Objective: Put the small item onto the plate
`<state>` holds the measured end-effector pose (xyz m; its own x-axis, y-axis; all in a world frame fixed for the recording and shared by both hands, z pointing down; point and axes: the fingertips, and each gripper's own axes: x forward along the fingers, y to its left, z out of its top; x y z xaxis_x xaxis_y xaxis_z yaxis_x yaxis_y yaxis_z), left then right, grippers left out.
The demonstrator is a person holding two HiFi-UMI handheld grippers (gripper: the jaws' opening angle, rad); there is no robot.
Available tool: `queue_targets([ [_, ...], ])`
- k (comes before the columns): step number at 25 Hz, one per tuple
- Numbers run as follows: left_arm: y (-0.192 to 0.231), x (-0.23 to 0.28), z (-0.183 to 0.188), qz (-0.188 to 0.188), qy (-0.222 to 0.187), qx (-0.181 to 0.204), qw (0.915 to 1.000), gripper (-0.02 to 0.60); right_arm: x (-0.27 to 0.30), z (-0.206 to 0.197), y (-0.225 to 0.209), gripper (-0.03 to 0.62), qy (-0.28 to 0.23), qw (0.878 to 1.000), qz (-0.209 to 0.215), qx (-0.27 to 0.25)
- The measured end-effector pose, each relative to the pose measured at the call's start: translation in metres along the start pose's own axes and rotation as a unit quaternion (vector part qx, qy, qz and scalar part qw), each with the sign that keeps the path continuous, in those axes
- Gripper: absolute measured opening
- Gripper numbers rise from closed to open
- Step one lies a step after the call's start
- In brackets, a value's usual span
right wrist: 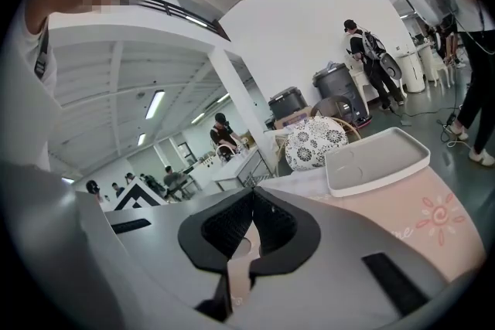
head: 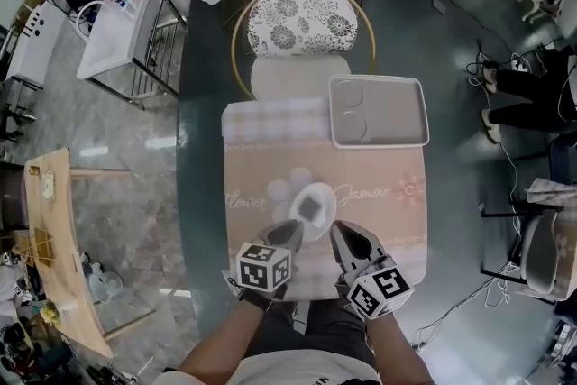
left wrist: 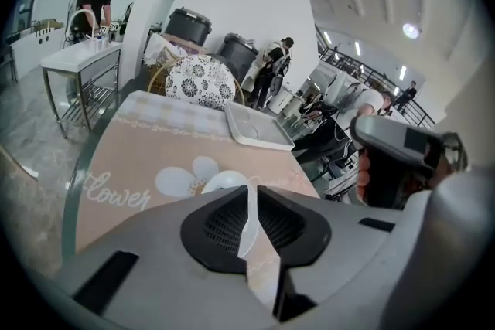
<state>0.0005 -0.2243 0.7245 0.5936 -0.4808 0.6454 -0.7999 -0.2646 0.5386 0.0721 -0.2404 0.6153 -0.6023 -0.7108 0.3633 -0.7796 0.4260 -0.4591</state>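
Note:
A small white plate (head: 328,197) sits on the pink placemat (head: 270,167) just ahead of both grippers. A small dark grey square item (head: 309,207) lies on the plate. My left gripper (head: 293,231) hovers at the plate's near left edge, and in the left gripper view (left wrist: 249,195) its jaws stand almost together with only a thin slit and nothing between them. Through that slit the plate (left wrist: 220,180) shows. My right gripper (head: 342,234) hangs at the plate's near right edge. In the right gripper view (right wrist: 251,205) its jaws are closed and empty.
A white rectangular tray (head: 379,140) (left wrist: 255,129) (right wrist: 375,160) lies at the far right of the mat. Behind the table stands a chair with a floral cushion (head: 300,16). People, trolleys and bins stand around the room beyond the table.

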Motion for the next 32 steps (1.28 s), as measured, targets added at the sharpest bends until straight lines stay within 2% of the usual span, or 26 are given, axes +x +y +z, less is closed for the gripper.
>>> queue_targets([
  [2, -0.013, -0.018, 0.013, -0.006, -0.017, 0.009, 0.9998, 0.022, -0.004, 0.006, 0.009, 0.014, 0.0, 1.0, -0.002, -0.001],
  [8, -0.057, -0.062, 0.058, -0.028, -0.064, 0.051, 0.9963, 0.006, -0.009, 0.04, 0.031, 0.014, -0.018, 1.0, 0.002, -0.017],
  [17, -0.114, -0.144, 0.104, -0.068, -0.159, 0.097, 0.9801, 0.006, -0.03, 0.085, 0.072, 0.014, -0.055, 0.997, 0.01, -0.051],
  [23, -0.14, -0.184, 0.119, -0.081, -0.196, 0.129, 0.9687, 0.006, -0.049, 0.101, 0.102, 0.014, -0.075, 0.994, 0.01, -0.078],
  [32, -0.167, -0.226, 0.115, -0.093, -0.226, 0.156, 0.957, 0.006, -0.078, 0.107, 0.136, 0.014, -0.094, 0.991, 0.012, -0.099],
])
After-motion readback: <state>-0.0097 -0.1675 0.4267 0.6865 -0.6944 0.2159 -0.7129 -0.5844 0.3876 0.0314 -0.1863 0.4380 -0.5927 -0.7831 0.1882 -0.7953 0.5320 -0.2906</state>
